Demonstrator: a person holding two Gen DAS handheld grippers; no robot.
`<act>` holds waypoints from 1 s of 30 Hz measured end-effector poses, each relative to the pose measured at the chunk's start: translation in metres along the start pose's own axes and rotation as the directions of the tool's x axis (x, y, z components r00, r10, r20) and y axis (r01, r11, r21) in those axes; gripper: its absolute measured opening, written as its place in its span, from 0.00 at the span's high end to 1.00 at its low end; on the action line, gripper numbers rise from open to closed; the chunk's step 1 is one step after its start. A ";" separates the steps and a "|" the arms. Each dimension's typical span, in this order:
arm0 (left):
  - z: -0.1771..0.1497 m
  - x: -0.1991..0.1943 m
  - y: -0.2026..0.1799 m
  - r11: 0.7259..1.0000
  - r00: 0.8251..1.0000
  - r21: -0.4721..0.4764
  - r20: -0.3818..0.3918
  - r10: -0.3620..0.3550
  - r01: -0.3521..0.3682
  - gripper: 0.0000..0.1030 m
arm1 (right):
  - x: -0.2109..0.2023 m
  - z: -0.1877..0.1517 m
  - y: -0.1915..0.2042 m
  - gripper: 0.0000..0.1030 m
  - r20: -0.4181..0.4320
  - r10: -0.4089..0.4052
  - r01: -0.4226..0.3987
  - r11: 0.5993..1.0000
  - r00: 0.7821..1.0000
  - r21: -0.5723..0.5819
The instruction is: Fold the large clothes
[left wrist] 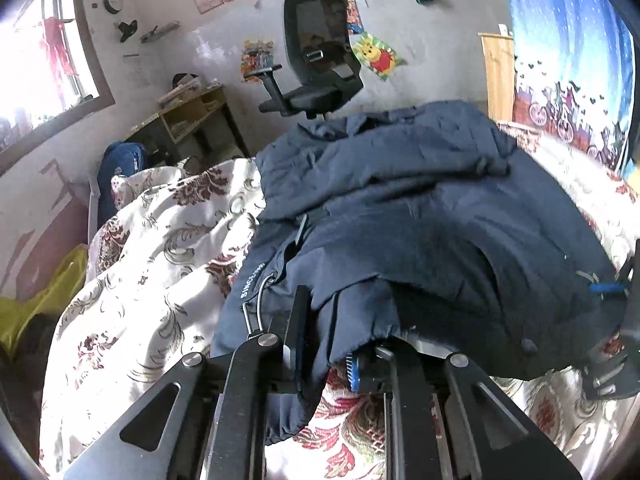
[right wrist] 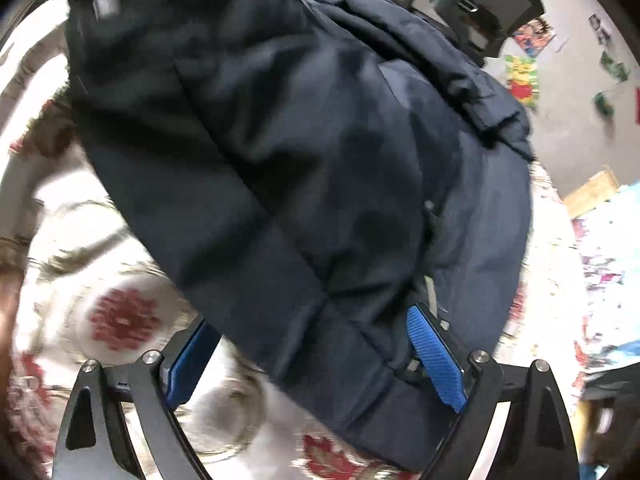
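A large navy padded jacket (left wrist: 420,208) lies bunched on a floral bedspread (left wrist: 152,248). My left gripper (left wrist: 332,332) is shut on the jacket's near hem, with fabric draped over its fingers. In the right wrist view the jacket (right wrist: 320,160) fills the middle. My right gripper (right wrist: 316,344) is open, its blue-padded fingers (right wrist: 436,360) wide apart with the jacket's edge between them. The right gripper also shows at the right edge of the left wrist view (left wrist: 616,292).
A black office chair (left wrist: 316,60) stands beyond the bed by the wall. A wooden desk (left wrist: 192,120) stands at the left under a window. A blue curtain (left wrist: 568,48) hangs at the right. A yellow bag (left wrist: 40,304) lies at the left.
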State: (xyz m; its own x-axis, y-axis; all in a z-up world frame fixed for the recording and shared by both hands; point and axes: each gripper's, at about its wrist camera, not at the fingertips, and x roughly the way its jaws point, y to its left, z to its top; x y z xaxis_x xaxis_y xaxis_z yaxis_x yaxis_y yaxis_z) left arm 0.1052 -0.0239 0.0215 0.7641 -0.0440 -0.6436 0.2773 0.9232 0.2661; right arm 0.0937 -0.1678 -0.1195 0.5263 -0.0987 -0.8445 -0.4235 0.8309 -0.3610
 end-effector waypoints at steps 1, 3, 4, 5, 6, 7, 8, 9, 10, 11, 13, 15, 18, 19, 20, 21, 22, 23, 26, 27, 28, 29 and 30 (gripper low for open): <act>0.001 -0.002 0.001 1.000 1.000 -0.005 0.002 -0.001 0.001 0.87 | -0.001 0.000 -0.005 0.54 0.005 -0.024 0.024 0.999 1.000 0.026; 0.001 -0.006 0.002 1.000 1.000 -0.012 0.000 -0.001 0.001 0.89 | -0.010 0.000 -0.020 0.66 0.044 -0.023 0.019 0.995 0.999 0.099; -0.002 -0.009 0.003 1.000 1.000 -0.017 -0.001 -0.003 0.003 0.89 | -0.017 -0.001 -0.026 0.70 0.073 -0.024 0.014 0.991 0.997 0.134; -0.004 -0.011 0.004 1.000 1.000 -0.022 -0.002 -0.006 0.006 0.91 | -0.024 -0.001 -0.031 0.83 0.101 -0.026 0.010 0.987 0.995 0.159; -0.007 -0.014 0.006 1.000 1.000 -0.031 -0.001 -0.003 0.003 0.91 | -0.034 -0.002 -0.036 0.85 0.132 -0.049 0.024 0.982 0.990 0.187; -0.010 -0.016 0.008 0.999 1.000 -0.038 0.000 -0.004 0.004 0.92 | -0.044 -0.004 -0.039 0.87 0.169 -0.067 0.030 0.977 0.983 0.209; -0.013 -0.019 0.009 0.999 1.000 -0.047 0.003 -0.005 0.005 0.93 | -0.052 -0.005 -0.042 0.89 0.197 -0.079 0.032 0.973 0.977 0.228; -0.016 -0.024 0.011 0.998 1.000 -0.055 0.009 -0.007 0.007 0.93 | -0.064 -0.008 -0.046 0.90 0.238 -0.095 0.032 0.966 0.967 0.256; -0.018 -0.029 0.011 0.998 1.000 -0.058 0.017 -0.006 0.007 0.93 | -0.076 -0.010 -0.049 0.91 0.273 -0.112 0.033 0.960 0.956 0.279; -0.020 -0.034 0.011 0.999 1.000 -0.054 0.023 -0.003 0.004 0.93 | -0.085 -0.012 -0.050 0.91 0.299 -0.127 0.035 0.955 0.946 0.296; -0.022 -0.051 0.009 0.999 0.999 -0.033 0.048 0.008 -0.006 0.93 | -0.111 -0.018 -0.052 0.92 0.358 -0.160 0.032 0.941 0.920 0.337; -0.021 -0.069 0.008 1.000 0.997 -0.018 0.075 0.009 -0.008 0.94 | -0.133 -0.024 -0.054 0.92 0.401 -0.184 0.027 0.931 0.898 0.365; -0.018 -0.100 0.012 1.000 0.994 -0.019 0.111 -0.002 0.004 0.94 | -0.164 -0.030 -0.058 0.92 0.460 -0.204 0.009 0.920 0.864 0.391; -0.017 -0.111 0.013 1.000 0.992 -0.019 0.126 -0.005 0.007 0.94 | -0.172 -0.031 -0.061 0.92 0.476 -0.206 0.001 0.919 0.855 0.395; -0.016 -0.119 0.016 1.000 0.991 -0.020 0.136 -0.006 0.009 0.94 | -0.184 -0.034 -0.064 0.93 0.494 -0.207 -0.011 0.915 0.844 0.402; -0.014 -0.129 0.018 1.000 0.989 -0.023 0.148 -0.008 0.012 0.94 | -0.195 -0.036 -0.065 0.93 0.512 -0.205 -0.025 0.914 0.834 0.406; -0.012 -0.139 0.020 1.000 0.987 -0.026 0.159 -0.007 0.012 0.94 | -0.206 -0.038 -0.067 0.93 0.530 -0.208 -0.029 0.915 0.822 0.403; -0.009 -0.145 0.023 1.000 0.986 -0.027 0.169 -0.004 0.009 0.94 | -0.214 -0.039 -0.067 0.93 0.544 -0.211 -0.028 0.917 0.812 0.398; -0.001 -0.166 0.027 1.000 0.980 -0.025 0.199 0.016 -0.011 0.94 | -0.239 -0.036 -0.067 0.93 0.588 -0.222 -0.023 0.925 0.778 0.379; 0.004 -0.170 0.028 1.000 0.978 -0.016 0.206 0.025 -0.022 0.94 | -0.245 -0.033 -0.067 0.93 0.596 -0.224 -0.020 0.927 0.771 0.374; 0.011 -0.171 0.029 0.999 0.978 -0.007 0.208 0.034 -0.033 0.94 | -0.250 -0.027 -0.072 0.93 0.604 -0.221 -0.024 0.929 0.766 0.370; 0.016 -0.171 0.031 0.999 0.977 -0.003 0.209 0.039 -0.040 0.94 | -0.252 -0.023 -0.076 0.93 0.608 -0.216 -0.032 0.928 0.764 0.371; 0.024 -0.169 0.031 0.999 0.978 0.003 0.205 0.047 -0.048 0.94 | -0.252 -0.016 -0.081 0.93 0.608 -0.210 -0.040 0.928 0.766 0.371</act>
State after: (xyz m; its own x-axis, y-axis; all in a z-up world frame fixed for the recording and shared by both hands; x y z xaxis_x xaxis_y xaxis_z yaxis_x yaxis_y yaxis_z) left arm -0.0008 0.0033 0.1557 0.8792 -0.0779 -0.4700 0.2416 0.9231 0.2990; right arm -0.0165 -0.2190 0.1161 0.9403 0.0828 -0.3301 -0.1404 0.9779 -0.1546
